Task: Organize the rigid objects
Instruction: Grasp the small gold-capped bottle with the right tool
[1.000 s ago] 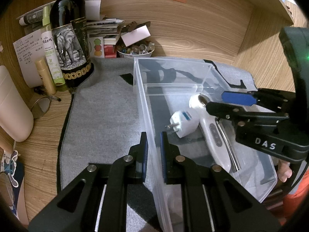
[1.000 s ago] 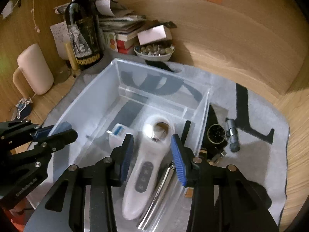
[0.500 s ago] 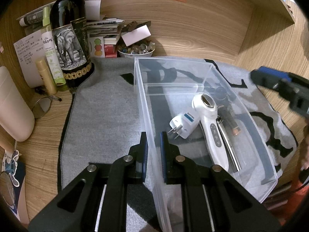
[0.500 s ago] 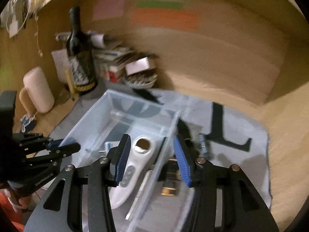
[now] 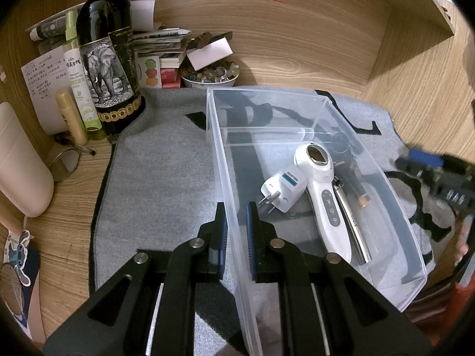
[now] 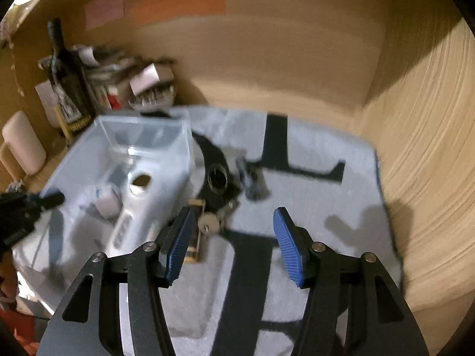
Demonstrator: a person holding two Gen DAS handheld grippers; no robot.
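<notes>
Left hand-held gripper (image 5: 236,234) is clamped narrow on the near wall of the clear bin (image 5: 414,238), one pad outside, one inside. I judge its job is only to steady the bin while the other side loads it.

Right hand-held gripper (image 6: 233,244) is empty, jaws opening, nothing between the pads. It hangs over the grey mat (image 6: 320,207), just outside the bin's right wall.

Step in hand, as I read it: fetch the next loose item off the mat. How I'd do it well:
- Finish opening before descending.
- Nearest targets sit just ahead and left of the right gripper: a brass-coloured bar (image 6: 194,231) and a round metal piece (image 6: 209,222), touching or nearly so. Pick one and straddle it alone.
- Further ahead: a round black item (image 6: 216,178) and a dark cylinder (image 6: 248,175).
- The bin wall is close on the left, so I'd approach from the mat side and keep the left pad off it.

View differences:
- Left wrist is sharp. It shows the bin's contents: white plug adapter (image 5: 282,187), white handheld device (image 5: 323,190), metal pen-like tube (image 5: 351,222), all ahead and right of the left gripper. The loose items show only dimly through the wall.
- Right wrist is motion-blurred but sees the loose items directly.
- Far behind: wine bottle (image 5: 108,56) and bowl of stones (image 5: 209,75) on the tabletop (image 5: 68,204).
</notes>
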